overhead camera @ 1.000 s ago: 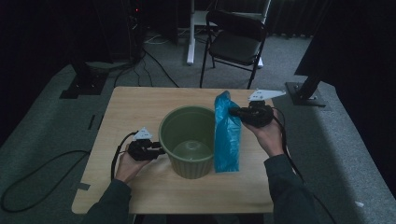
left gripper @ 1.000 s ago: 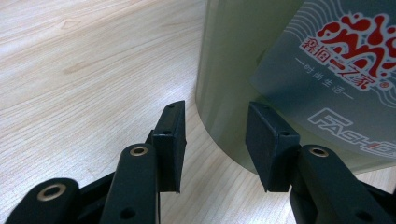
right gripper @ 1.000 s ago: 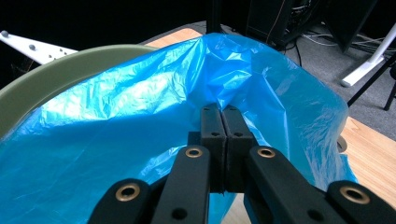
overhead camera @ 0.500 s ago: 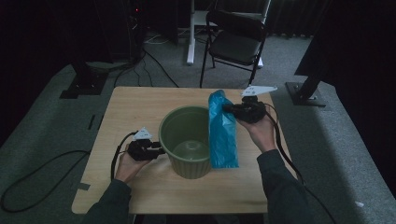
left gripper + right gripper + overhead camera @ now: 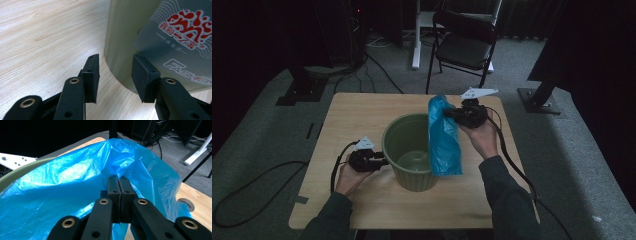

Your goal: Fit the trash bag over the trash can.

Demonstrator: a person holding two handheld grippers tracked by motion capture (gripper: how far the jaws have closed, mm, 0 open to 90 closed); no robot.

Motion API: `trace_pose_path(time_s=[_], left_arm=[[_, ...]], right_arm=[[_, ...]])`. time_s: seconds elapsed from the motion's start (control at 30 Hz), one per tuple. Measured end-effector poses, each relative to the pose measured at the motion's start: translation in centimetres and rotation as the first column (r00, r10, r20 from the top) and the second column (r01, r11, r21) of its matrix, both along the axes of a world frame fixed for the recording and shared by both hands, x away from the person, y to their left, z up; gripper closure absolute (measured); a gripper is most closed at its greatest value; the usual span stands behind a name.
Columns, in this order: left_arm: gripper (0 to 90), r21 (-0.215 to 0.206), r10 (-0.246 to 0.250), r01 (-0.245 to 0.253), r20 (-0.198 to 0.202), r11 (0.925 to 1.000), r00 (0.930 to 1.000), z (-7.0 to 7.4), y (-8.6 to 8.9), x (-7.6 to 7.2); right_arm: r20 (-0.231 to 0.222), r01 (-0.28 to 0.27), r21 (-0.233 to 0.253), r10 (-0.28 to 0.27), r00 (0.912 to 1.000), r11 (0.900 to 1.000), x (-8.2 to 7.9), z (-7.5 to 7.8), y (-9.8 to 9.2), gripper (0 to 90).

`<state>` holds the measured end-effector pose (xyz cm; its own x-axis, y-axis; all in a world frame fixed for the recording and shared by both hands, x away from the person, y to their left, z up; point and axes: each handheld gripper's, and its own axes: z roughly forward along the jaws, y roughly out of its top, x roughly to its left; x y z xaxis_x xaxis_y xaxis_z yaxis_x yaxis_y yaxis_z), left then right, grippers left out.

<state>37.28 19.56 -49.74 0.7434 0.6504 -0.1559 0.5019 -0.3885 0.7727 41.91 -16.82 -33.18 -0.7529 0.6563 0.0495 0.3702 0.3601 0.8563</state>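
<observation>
A green plastic bin (image 5: 409, 152) stands upright in the middle of the wooden table (image 5: 352, 112). A blue plastic bag (image 5: 443, 137) hangs down along the bin's right rim, lifted by its top. My right gripper (image 5: 447, 113) is shut on the bag's upper edge (image 5: 117, 157), its pads pressed together in the folds. My left gripper (image 5: 382, 161) rests on the table at the bin's left side, open, its pads (image 5: 91, 75) almost against the bin wall (image 5: 122, 37), which carries a printed label (image 5: 185, 30).
A black folding chair (image 5: 464, 42) stands on the floor beyond the table's far edge. Cables trail from both grippers, one off the left side (image 5: 272, 175). Dark stands flank the table. A round hole (image 5: 184, 203) sits in the tabletop near the bag.
My right gripper has carried the bag leftward and farther over the bin's right rim. The left gripper has stayed at the bin's left side.
</observation>
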Motion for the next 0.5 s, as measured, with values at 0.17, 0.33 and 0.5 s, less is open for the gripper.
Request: trace_pose_path(time_s=[0.17, 0.33, 0.5], left_arm=[[58.4, -0.001, 0.0, 0.0, 0.001, 1.0, 1.0, 0.0, 0.0, 0.0], [58.5, -0.005, 0.0, 0.0, 0.007, 1.0, 1.0, 0.1, 0.0, 0.0], [58.4, -0.007, -0.002, 0.002, 0.007, 1.0, 1.0, 0.1, 0.1, -0.1]], right_arm=[[-0.013, 0.019, 0.005, -0.019, 0.9997, 1.0, 0.6, -0.4, 0.7, 89.6], [-0.02, 0.027, -0.017, -0.028, 0.9994, 0.999, 1.1, -0.7, 1.5, 89.6], [-0.023, 0.039, -0.024, -0.039, 0.999, 0.999, 1.5, -0.8, 2.2, 89.6]])
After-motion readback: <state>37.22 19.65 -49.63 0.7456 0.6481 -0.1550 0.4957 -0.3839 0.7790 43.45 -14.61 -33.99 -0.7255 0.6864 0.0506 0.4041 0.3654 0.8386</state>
